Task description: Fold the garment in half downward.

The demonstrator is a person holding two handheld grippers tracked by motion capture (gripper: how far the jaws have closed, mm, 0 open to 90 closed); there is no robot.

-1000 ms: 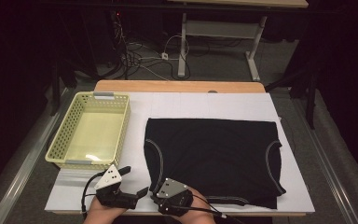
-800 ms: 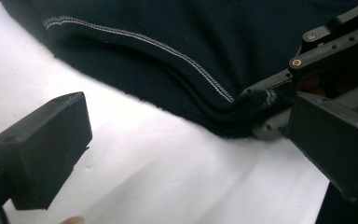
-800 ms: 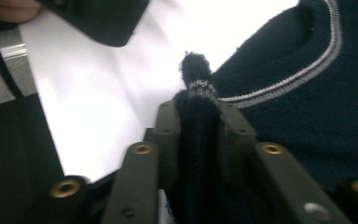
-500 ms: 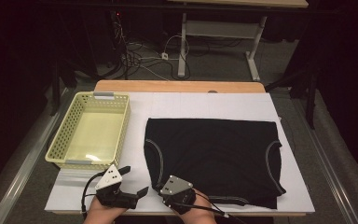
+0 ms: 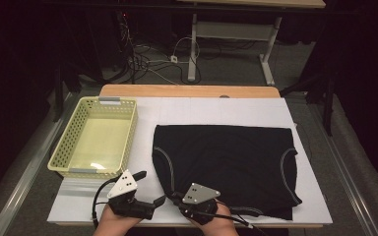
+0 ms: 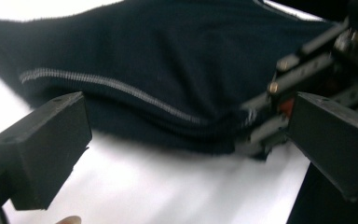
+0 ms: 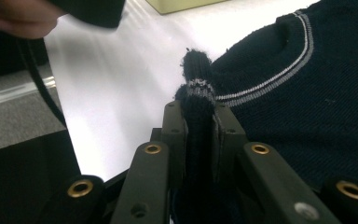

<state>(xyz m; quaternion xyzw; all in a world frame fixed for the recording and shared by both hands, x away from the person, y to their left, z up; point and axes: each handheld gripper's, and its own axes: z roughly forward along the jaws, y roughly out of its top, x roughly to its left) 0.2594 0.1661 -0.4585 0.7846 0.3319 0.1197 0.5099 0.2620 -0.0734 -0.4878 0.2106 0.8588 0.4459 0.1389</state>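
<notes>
Black knit garment [image 5: 226, 164] spread flat on the white desk [image 5: 216, 110], covering its middle and right part, grey contrast stitching along the curved edges at left and right. Near-left corner of the fabric bunched up and pinched in the right gripper [image 5: 177, 199], at the desk's near edge, held by a hand [image 5: 216, 226] coming in from the bottom of the high view. In the right gripper view, a fold of dark ribbed hem with a grey stripe standing up between the two pads, squeezed tight; jaws just been closing, now clamped on that fold [image 7: 198, 121]. Rest of the garment stretching away to the right and beyond the pinched corner.

Left gripper [image 5: 150, 189] just beside, to the left of that same corner, over bare white desk, jaws spread wide with nothing between them. In the left gripper view, black pads [image 6: 42, 144] well apart, the garment's stitched edge [image 6: 121, 84] lying ahead of them and not touching either; right gripper's metal frame [image 6: 303, 79] visible at the far right, at the fabric's edge.

Yellow perforated basket [image 5: 61, 155] on the desk's left side, well apart from the garment, near the left gripper's far side. Cables [image 5: 147, 61] on the floor behind the desk.
</notes>
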